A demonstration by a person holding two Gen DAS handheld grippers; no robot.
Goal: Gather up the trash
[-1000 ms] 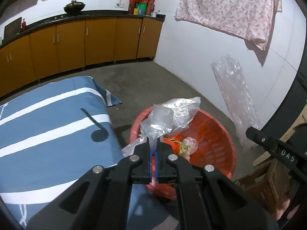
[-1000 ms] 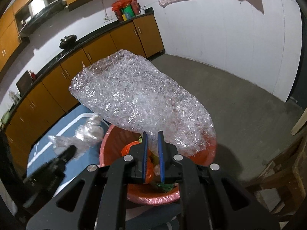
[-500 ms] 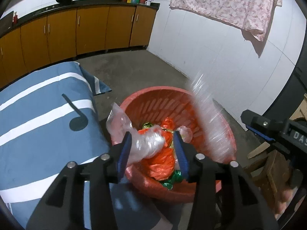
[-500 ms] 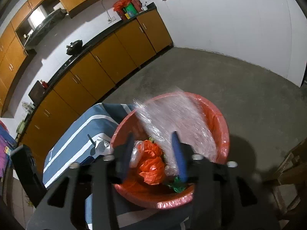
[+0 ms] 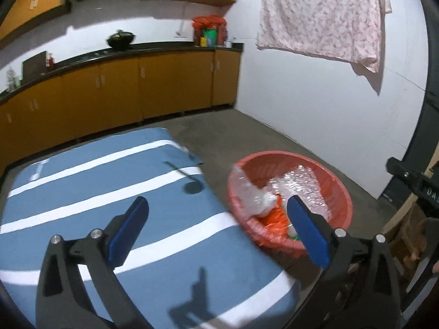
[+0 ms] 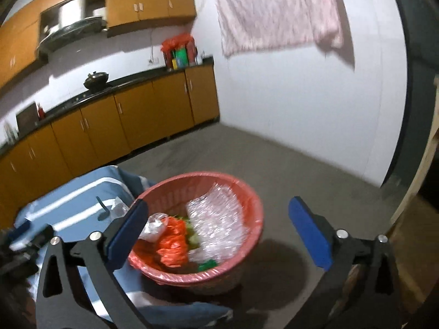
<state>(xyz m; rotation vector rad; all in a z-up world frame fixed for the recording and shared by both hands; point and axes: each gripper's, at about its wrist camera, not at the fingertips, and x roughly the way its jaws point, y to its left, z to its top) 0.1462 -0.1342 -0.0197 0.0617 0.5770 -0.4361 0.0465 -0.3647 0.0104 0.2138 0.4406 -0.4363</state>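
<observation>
A red plastic basket (image 5: 340, 189) stands on the floor beside the blue striped bed; it also shows in the right wrist view (image 6: 247, 192). Inside it lie a sheet of bubble wrap (image 6: 216, 227) (image 5: 301, 183), a crumpled clear plastic bag (image 5: 252, 197) (image 6: 155, 226) draped at the near rim, and an orange bag (image 6: 172, 242). My left gripper (image 5: 216, 227) is open and empty above the bed edge, left of the basket. My right gripper (image 6: 216, 230) is open and empty, above and in front of the basket.
The blue and white striped bed (image 5: 96, 192) fills the left. Orange kitchen cabinets (image 5: 109, 96) line the far wall. A pink cloth (image 5: 323, 13) hangs on the white wall. Wooden pieces (image 5: 411, 233) lie at the right. Grey concrete floor (image 6: 288, 164) surrounds the basket.
Both grippers opened wide and let go: the clear bag and the bubble wrap dropped into the basket. Both grippers have drawn back and tilted up.
</observation>
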